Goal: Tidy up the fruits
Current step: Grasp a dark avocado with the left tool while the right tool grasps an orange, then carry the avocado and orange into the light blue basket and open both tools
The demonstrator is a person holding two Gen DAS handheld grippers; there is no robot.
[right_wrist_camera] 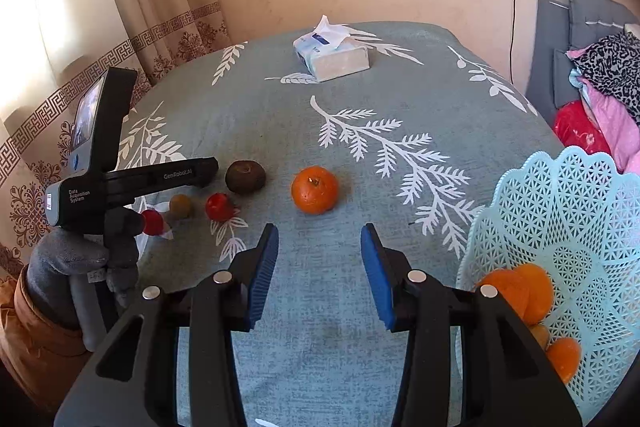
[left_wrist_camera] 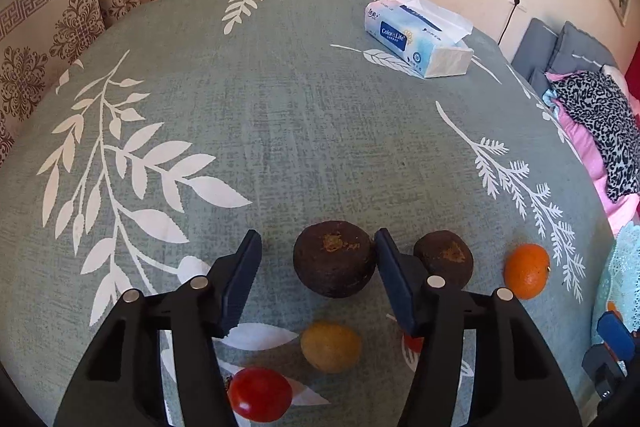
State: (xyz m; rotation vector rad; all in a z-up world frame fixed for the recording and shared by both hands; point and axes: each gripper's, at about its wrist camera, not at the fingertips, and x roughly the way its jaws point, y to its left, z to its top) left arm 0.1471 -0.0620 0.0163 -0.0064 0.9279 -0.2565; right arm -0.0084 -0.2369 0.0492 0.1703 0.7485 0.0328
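Note:
In the left wrist view my left gripper point(left_wrist_camera: 318, 247) is open around a dark brown fruit point(left_wrist_camera: 334, 257); its right finger touches the fruit, the left stands apart. A second dark fruit point(left_wrist_camera: 444, 257) and an orange point(left_wrist_camera: 526, 270) lie to the right. A yellow fruit point(left_wrist_camera: 331, 346) and a red one point(left_wrist_camera: 260, 393) lie below the jaws. In the right wrist view my right gripper point(right_wrist_camera: 319, 239) is open and empty, just short of the orange point(right_wrist_camera: 315, 189). The left gripper body point(right_wrist_camera: 120, 179) shows at the left, by a dark fruit point(right_wrist_camera: 245, 176), two red fruits point(right_wrist_camera: 219, 206) and the yellow one point(right_wrist_camera: 180, 205).
A light blue lattice basket point(right_wrist_camera: 572, 211) with several oranges point(right_wrist_camera: 520, 293) stands at the right table edge. A tissue pack point(right_wrist_camera: 332, 55) lies at the far side of the leaf-patterned cloth point(left_wrist_camera: 300, 115). Curtains hang at the left, bedding lies to the right.

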